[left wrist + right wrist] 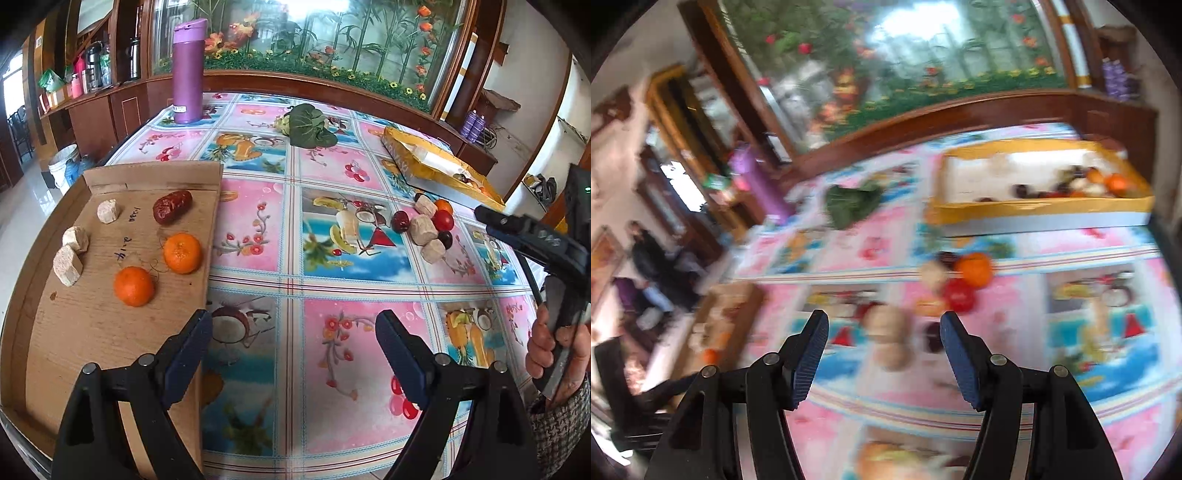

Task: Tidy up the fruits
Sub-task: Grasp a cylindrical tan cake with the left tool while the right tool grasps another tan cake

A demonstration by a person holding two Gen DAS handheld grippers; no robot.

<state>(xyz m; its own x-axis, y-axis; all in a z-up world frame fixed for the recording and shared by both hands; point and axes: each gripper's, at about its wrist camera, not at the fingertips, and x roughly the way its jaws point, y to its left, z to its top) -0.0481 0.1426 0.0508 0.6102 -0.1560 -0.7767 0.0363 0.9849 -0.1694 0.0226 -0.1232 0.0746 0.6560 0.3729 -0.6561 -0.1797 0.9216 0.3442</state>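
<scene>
A cardboard sheet [92,314] on the left of the table holds two oranges [182,253], a red date [172,206] and three pale chunks [67,264]. A loose pile of fruit [428,225] lies at the right: pale chunks, a red tomato, a dark date, an orange. My left gripper [293,325] is open and empty above the tablecloth, right of the cardboard. My right gripper [884,325] is open and empty, just above the same pile [890,339]; that view is blurred. An orange [975,269] and a tomato [960,295] lie beyond it.
A yellow box [424,162] with more fruit stands at the back right; it also shows in the right wrist view [1041,214]. A purple flask [188,70] and a green leafy vegetable [310,125] stand at the back. The right gripper's body [535,236] reaches in at the right edge.
</scene>
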